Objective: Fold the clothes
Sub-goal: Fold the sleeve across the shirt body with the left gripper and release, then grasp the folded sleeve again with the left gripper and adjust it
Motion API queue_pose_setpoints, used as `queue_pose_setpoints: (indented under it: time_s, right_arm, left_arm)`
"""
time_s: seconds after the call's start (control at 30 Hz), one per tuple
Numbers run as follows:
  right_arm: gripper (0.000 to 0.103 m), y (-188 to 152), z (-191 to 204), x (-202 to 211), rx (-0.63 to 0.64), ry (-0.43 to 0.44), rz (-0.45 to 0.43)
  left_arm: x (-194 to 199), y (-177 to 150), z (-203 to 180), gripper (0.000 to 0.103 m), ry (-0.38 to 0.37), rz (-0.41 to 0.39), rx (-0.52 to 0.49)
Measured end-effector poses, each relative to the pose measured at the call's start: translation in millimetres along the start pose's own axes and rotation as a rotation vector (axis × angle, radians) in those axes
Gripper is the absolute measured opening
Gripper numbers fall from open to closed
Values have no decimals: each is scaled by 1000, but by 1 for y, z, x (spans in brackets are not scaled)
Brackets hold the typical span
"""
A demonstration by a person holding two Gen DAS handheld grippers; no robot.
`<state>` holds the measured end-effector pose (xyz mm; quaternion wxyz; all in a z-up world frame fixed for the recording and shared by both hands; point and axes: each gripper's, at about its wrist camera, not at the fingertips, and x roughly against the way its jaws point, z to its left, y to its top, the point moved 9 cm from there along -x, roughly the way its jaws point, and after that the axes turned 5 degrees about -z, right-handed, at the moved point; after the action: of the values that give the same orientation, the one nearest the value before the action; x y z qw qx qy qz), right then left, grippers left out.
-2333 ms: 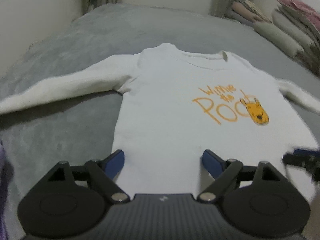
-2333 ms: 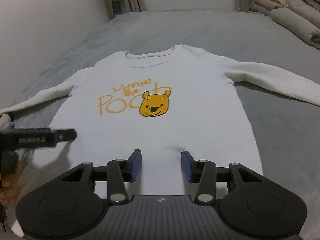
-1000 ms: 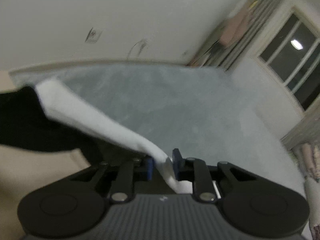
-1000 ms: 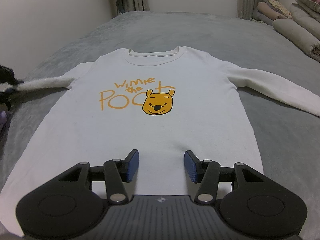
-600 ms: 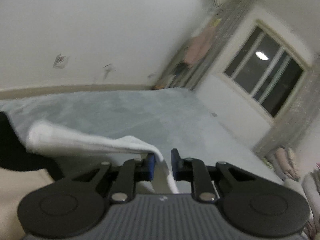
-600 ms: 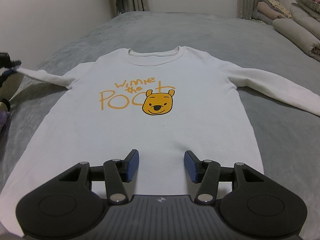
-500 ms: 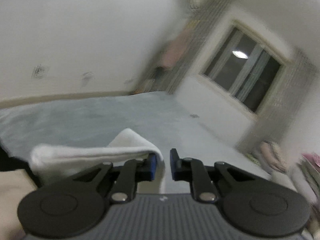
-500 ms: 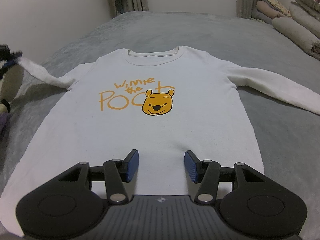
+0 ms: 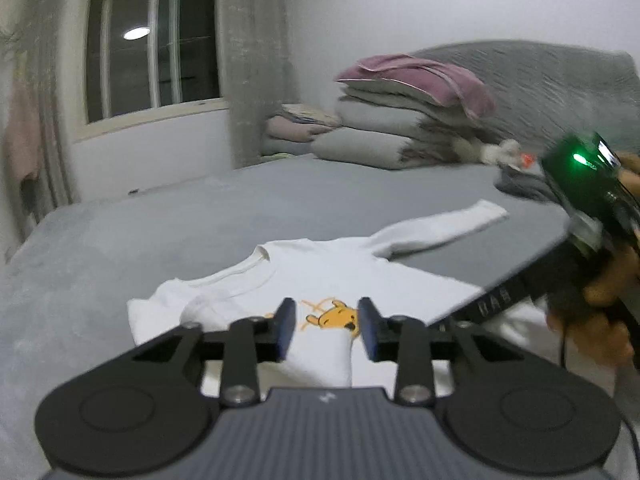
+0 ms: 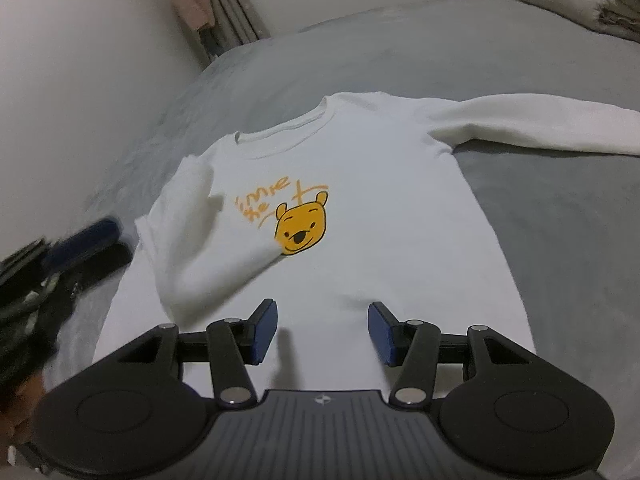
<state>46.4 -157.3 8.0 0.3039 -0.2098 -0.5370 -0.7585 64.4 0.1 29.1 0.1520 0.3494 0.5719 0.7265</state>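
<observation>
A white long-sleeved shirt (image 10: 380,248) with a yellow bear print (image 10: 300,232) lies face up on the grey bed (image 10: 560,220). One sleeve (image 10: 208,256) is folded in across the chest and covers part of the orange lettering. The other sleeve (image 10: 520,128) is stretched out flat. My left gripper (image 9: 327,330) hovers over the print (image 9: 332,316) and the folded sleeve (image 9: 320,356); its jaws are opening and the pads press on nothing. My right gripper (image 10: 323,334) stands open just above the hem, with nothing between its fingers.
A stack of folded bedding (image 9: 400,120) and pillows sits at the far side of the bed (image 9: 160,232), below a grey headboard. A window (image 9: 152,52) and curtain are behind. A hand (image 9: 600,280) holding the right tool fills the right edge of the left wrist view.
My left gripper swung in over the shirt with the sleeve, laid it across the chest and let go. The right gripper rolled and shifted slightly, staying open.
</observation>
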Motion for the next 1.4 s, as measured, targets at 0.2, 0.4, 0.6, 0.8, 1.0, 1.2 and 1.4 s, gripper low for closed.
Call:
queue_pose_setpoints:
  time_s: [0.2, 0.4, 0.6, 0.8, 1.0, 1.2, 1.4]
  right_arm:
    - [50, 2, 0, 1, 15, -21, -21]
    - [50, 2, 5, -3, 54, -60, -39]
    - [50, 3, 3, -5, 55, -59, -40]
    - [50, 2, 5, -4, 77, -66, -39]
    - [50, 4, 1, -3, 51, -62, -40]
    - [51, 7, -5, -1, 22, -70, -49]
    - [51, 10, -9, 2, 8, -76, -55]
  left_arm:
    - [8, -15, 53, 46, 85, 82, 69]
    - [-18, -25, 102, 53, 192, 85, 325]
    - [-57, -33, 106, 54, 275, 130, 361]
    - [-78, -45, 113, 19, 282, 140, 422]
    - [-81, -28, 82, 4, 179, 82, 403]
    - [-77, 1, 24, 11, 80, 48, 300]
    - [-71, -25, 92, 48, 337, 109, 425]
